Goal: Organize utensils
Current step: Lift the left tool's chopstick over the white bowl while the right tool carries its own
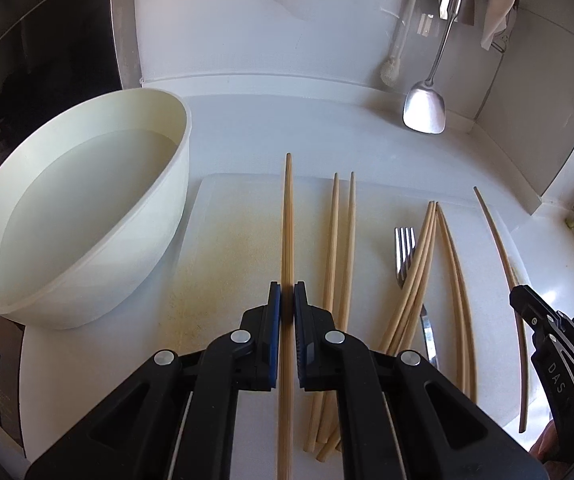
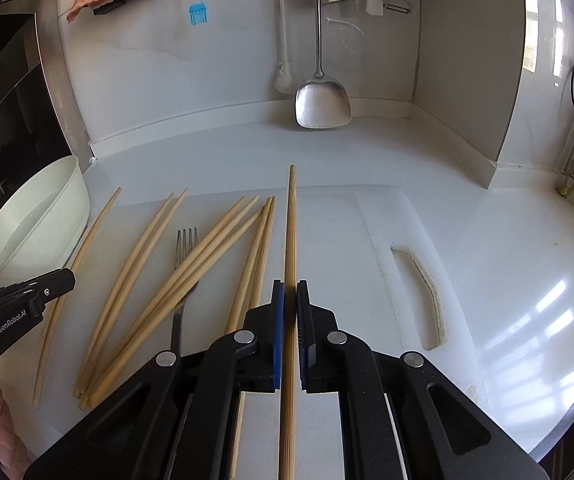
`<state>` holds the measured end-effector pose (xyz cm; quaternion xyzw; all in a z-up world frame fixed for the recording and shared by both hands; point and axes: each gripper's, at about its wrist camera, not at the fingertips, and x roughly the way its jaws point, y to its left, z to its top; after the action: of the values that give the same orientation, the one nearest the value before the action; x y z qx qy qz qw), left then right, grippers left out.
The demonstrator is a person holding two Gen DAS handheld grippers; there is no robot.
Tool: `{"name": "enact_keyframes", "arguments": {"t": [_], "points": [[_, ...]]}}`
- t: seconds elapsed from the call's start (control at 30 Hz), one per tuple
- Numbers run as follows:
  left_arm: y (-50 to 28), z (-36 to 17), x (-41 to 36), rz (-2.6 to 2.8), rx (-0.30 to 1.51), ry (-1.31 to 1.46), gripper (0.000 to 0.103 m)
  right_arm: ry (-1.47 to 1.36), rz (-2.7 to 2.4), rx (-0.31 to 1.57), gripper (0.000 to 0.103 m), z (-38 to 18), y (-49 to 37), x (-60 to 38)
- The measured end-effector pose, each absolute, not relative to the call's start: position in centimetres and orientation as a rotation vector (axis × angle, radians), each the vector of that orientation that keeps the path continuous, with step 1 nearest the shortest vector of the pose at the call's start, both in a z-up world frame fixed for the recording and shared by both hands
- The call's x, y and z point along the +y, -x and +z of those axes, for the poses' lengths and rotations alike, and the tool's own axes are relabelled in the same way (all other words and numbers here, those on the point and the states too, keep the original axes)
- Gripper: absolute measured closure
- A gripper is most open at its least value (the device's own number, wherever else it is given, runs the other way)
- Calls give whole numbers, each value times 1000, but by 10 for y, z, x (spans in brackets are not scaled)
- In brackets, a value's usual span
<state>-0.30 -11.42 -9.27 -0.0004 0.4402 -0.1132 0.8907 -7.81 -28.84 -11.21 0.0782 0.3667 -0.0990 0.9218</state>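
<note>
Left wrist view: left tool (image 1: 287, 294) clamped narrow on a long pale bamboo chopstick (image 1: 288, 216) at centre frame, tip pointing up-frame over the white plastic cutting board (image 1: 223, 240). Loose bamboo chopsticks (image 1: 419, 264) fanned right of centre on the board, crossing a steel fork (image 1: 405, 248). Cream round bowl (image 1: 87, 208) at left, beside the board. Steel spatula (image 1: 425, 110) at upper right, hanging at the wall over the white counter (image 1: 287, 128). Right tool at right edge.

Right wrist view: right tool (image 2: 290, 294) closed narrow on a second bamboo chopstick (image 2: 291, 220), centre frame. Loose pile, fork left of centre. Left tool at left edge.
</note>
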Motion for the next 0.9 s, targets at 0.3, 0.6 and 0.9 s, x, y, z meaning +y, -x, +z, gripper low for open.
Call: {"name": "enact_keyframes", "arguments": {"t": [0.3,0.6,0.9], "points": [[18,-25,-80,-182,882,51,96,-127,-92,692,97,-45,69,-264],[-1,16,11,-46,870,93,96,-112,98,670,97,2,27,-181],[-61,2,98,-12,919,73,96,-144,188,743,97,-2,-43,-77]]}}
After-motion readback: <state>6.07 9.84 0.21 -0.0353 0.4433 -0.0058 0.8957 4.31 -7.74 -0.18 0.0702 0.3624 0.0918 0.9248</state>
